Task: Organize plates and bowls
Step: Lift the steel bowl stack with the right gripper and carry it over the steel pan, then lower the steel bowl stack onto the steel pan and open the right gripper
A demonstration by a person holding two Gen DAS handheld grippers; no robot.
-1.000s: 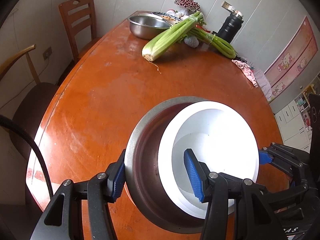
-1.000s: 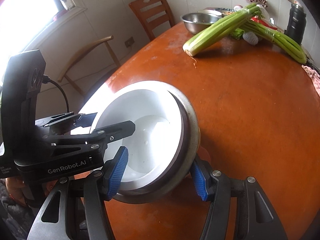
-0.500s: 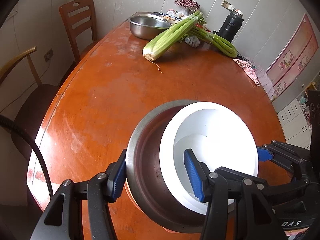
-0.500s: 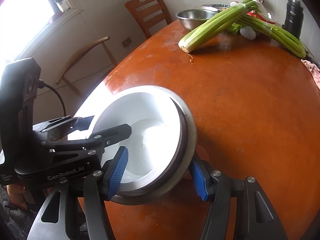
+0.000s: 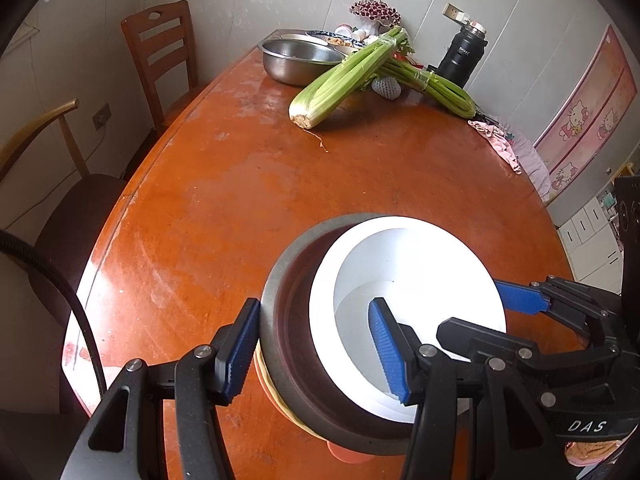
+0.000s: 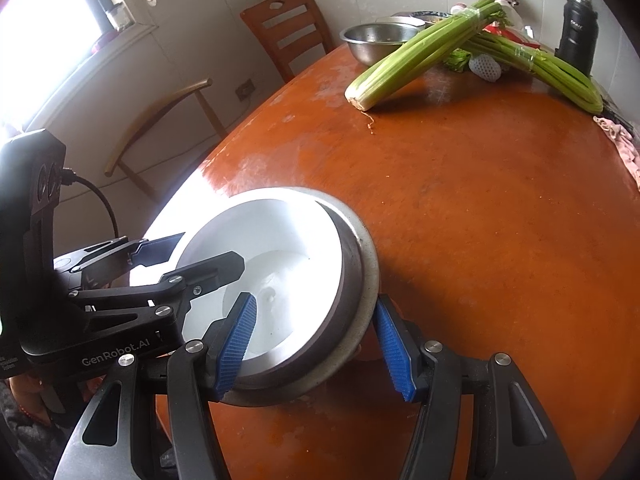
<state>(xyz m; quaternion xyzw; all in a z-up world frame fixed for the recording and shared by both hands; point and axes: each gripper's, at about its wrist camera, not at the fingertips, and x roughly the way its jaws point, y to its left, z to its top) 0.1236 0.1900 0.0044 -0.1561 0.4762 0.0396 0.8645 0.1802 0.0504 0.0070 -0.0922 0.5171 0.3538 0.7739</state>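
Taking the round table (image 5: 240,200) as landmark: at its near edge sits one stack of nested dishes, made of one white bowl (image 5: 412,264) inside one grey metal bowl (image 5: 288,320), with one orange dish (image 5: 344,450) edge showing beneath. Two grippers flank that stack, the left gripper (image 5: 316,350) and the right gripper (image 6: 316,344). At the table's far end stand one steel basin (image 5: 296,60), two celery bundles (image 5: 344,76), one black flask (image 5: 462,56) and one foam-netted fruit (image 5: 386,88). One pink cloth (image 5: 496,140) lies at the right rim. Beside the table's left side stand two chairs (image 5: 160,52).
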